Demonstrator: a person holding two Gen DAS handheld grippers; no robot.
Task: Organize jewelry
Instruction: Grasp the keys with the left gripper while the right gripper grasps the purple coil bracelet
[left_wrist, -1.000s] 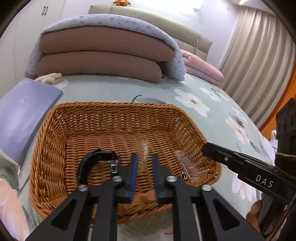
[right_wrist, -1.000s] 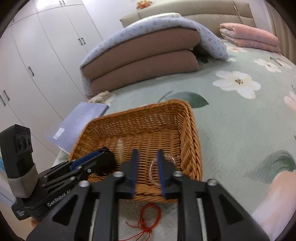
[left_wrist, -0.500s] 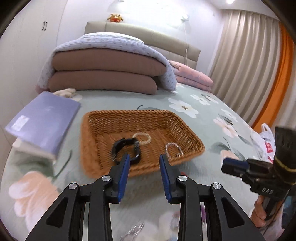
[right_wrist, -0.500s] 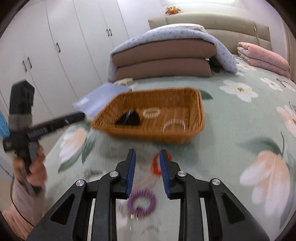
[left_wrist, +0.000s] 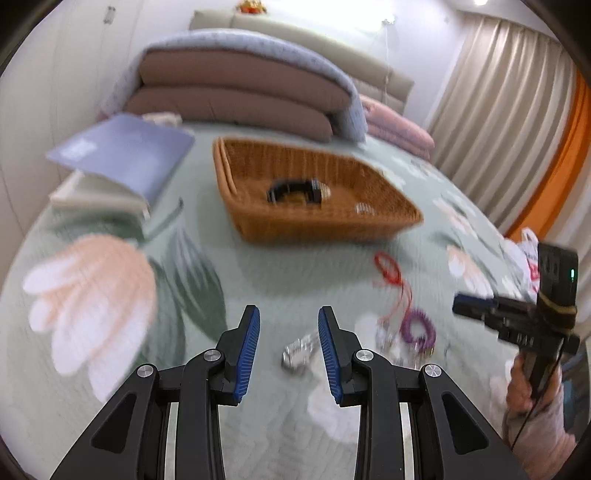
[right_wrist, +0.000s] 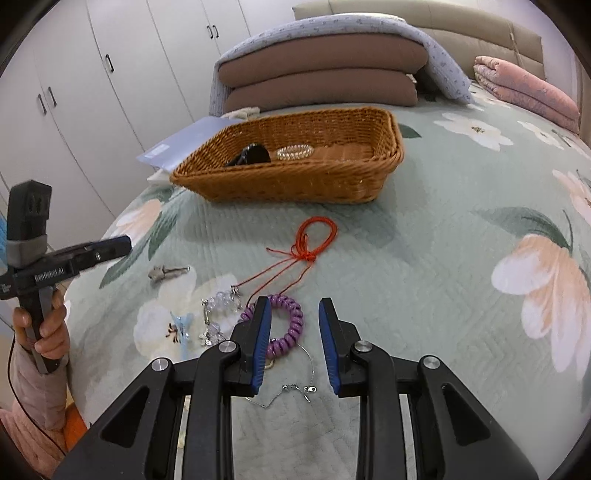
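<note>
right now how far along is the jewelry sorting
Done: a black band and a clear coil ring lie in the woven wicker basket. In hand: nothing; both grippers are open. Left on the bedspread: red cord, purple coil ring, silver clip, thin chain.

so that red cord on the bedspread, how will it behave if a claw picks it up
The red cord is thin string, a knotted loop with long loose tails, so it will likely go limp and dangle. It looks very light. The tails run toward the purple coil band, so it may snag it.
</note>
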